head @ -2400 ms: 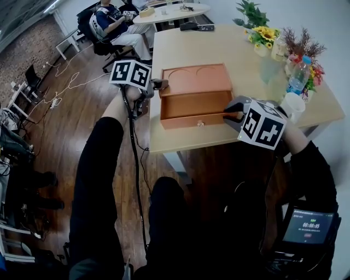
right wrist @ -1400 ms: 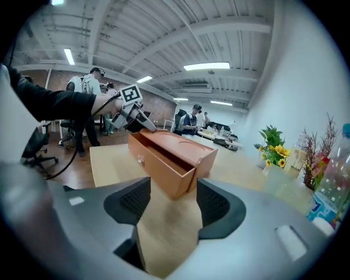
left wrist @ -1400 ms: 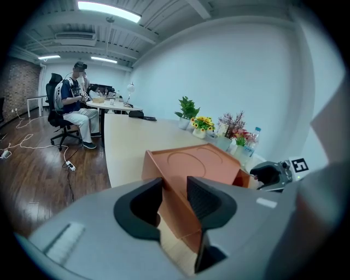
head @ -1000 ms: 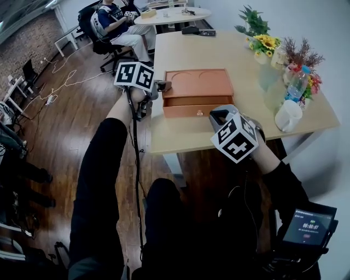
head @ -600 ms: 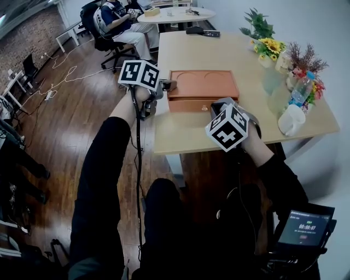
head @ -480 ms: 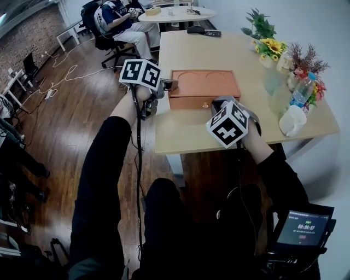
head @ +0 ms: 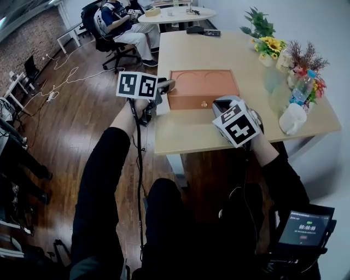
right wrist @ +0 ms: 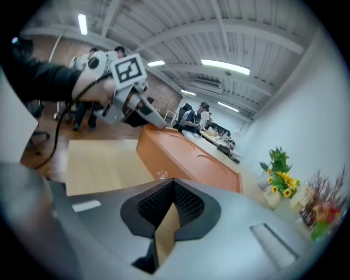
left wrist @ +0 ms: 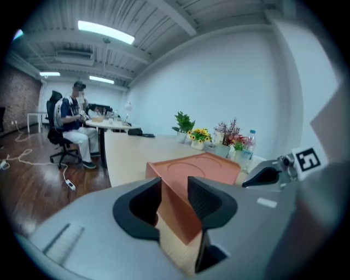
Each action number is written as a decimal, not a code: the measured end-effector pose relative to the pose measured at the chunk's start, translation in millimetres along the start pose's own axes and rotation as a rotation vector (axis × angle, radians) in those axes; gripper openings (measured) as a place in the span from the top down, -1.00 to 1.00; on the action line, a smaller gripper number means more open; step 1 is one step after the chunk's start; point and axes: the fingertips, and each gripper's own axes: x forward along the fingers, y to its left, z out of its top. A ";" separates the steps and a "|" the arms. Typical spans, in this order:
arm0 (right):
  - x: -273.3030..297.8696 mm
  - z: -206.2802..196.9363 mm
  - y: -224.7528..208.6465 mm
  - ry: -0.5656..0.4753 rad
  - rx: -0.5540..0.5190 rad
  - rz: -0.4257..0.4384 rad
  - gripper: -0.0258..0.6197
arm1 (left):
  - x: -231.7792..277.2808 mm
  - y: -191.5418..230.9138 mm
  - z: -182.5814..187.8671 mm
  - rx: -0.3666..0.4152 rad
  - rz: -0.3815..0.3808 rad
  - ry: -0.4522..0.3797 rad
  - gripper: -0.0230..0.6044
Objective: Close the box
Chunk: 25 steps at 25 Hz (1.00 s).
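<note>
One box [head: 202,87], orange and shut, lies flat near the left front of the table [head: 186,131]. Its lid carries two half-round recesses, and one small knob [head: 204,103] sits in the middle of its front face. There are two grippers, one at each front corner of the box. The left gripper [left wrist: 175,194] reaches in from the table's left edge, and its jaws are drawn close on the front left corner, which fills the narrow gap between the pads. The right gripper [right wrist: 174,188] sits low over the table just before the front face, to the right of the knob. Its jaws are pressed together with nothing between them, and I cannot tell whether their tips touch the box. Each gripper carries one marker cube and is held by one hand in a black sleeve. Along the table's right side, well apart from the box, stand one white mug [head: 292,117], one clear bottle [head: 299,90], one bunch of sunflowers [head: 268,46], one bunch of dried stems [head: 306,54] and one green plant [head: 258,23]. Beyond the table's far end a person [head: 117,24] sits on a chair at a round table [head: 169,12]. One small lit screen [head: 305,228] shows at the lower right of the head view.
</note>
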 end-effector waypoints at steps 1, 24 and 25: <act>-11.1 2.8 1.9 -0.039 0.064 0.033 0.92 | -7.3 -1.8 0.0 0.035 0.023 -0.032 0.51; -192.9 7.5 75.2 -0.718 0.626 0.047 0.92 | -172.7 -241.0 -77.5 0.171 0.177 -0.659 0.52; -197.1 7.0 79.3 -0.720 0.579 0.000 0.92 | -170.5 -245.9 -80.4 0.195 0.203 -0.660 0.52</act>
